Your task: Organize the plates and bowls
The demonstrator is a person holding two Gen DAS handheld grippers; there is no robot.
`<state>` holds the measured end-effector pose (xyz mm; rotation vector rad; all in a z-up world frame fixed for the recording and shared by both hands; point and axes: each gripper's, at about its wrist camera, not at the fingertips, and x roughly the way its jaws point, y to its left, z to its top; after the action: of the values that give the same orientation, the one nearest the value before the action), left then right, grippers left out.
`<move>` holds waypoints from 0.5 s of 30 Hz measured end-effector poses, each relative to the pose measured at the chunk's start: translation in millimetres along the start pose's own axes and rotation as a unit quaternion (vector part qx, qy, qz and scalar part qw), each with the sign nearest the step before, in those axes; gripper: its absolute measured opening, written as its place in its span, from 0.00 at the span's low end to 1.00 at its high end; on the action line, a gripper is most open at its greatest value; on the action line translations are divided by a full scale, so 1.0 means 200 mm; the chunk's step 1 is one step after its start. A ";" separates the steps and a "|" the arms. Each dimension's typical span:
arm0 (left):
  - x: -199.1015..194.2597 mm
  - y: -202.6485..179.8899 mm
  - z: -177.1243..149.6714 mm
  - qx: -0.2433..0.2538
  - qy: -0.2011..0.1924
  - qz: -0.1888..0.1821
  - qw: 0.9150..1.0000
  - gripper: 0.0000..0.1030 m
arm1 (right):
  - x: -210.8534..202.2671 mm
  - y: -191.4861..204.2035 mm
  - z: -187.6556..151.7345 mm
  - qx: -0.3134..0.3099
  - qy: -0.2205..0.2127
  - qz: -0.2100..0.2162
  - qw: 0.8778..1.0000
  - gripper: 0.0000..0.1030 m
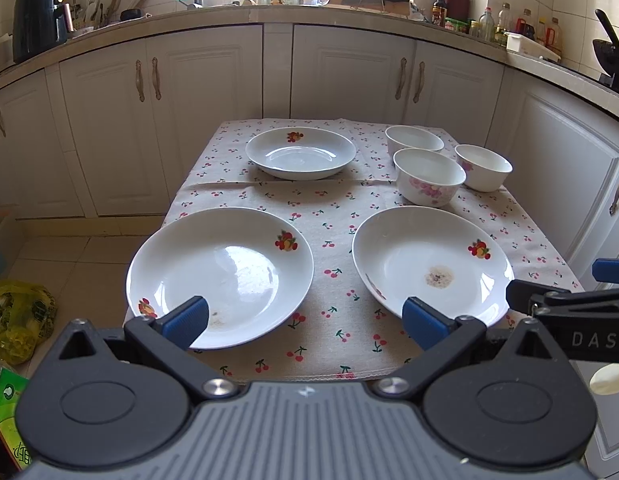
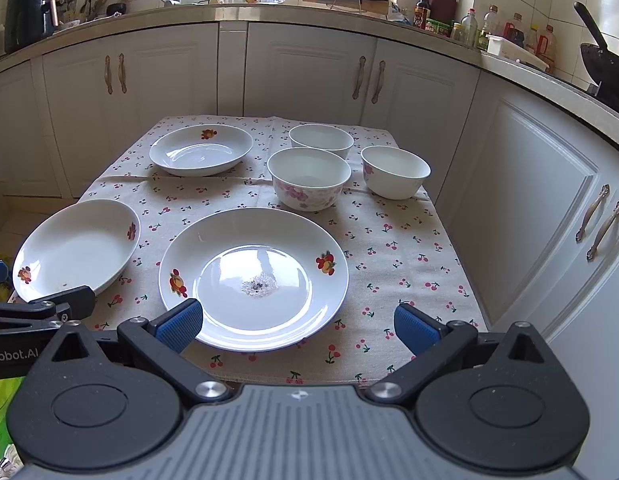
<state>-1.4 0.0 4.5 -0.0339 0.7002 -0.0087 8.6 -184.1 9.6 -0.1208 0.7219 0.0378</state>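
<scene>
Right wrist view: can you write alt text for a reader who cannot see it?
The open right gripper hovers at the near edge of a cherry-print tablecloth, facing a white plate with a dried stain. Two more fruit-print plates lie left and beyond, three white bowls behind.

- Beige woven tablecloth [image 2: 393, 264], scattered with small red cherries on green stems.
- Three white glazed round plates: far plate [image 2: 201, 151], near-left plate [image 1: 219, 276], near-right plate [image 2: 253, 278], each with red-and-orange fruit motifs on the rim; the near-right one has a brownish-grey stain at its centre.
- White round bowl with pink blossoms [image 2: 308, 178] on its outer wall.
- Two more white bowls [image 2: 395, 177] [image 2: 321, 140], the right one showing a little pink.
- Black grippers with blue finger pads [image 1: 187, 318].
- White panelled cabinets [image 1: 341, 72] with bronze handles.
</scene>
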 end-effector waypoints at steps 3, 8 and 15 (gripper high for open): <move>0.00 0.00 0.00 -0.001 0.000 -0.001 1.000 0.99 | 0.00 0.00 0.00 0.000 0.000 0.000 1.000 1.00; 0.00 0.00 0.00 -0.002 -0.001 -0.003 1.000 0.99 | 0.00 0.00 0.00 -0.001 -0.002 -0.002 1.000 1.00; 0.00 0.00 0.00 -0.002 -0.001 -0.004 1.000 0.99 | 0.00 0.00 0.00 -0.001 -0.003 -0.002 1.000 1.00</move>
<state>-1.1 0.1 4.0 -0.0412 0.6989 -0.0144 8.4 -183.9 10.0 -0.1236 0.7163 0.0342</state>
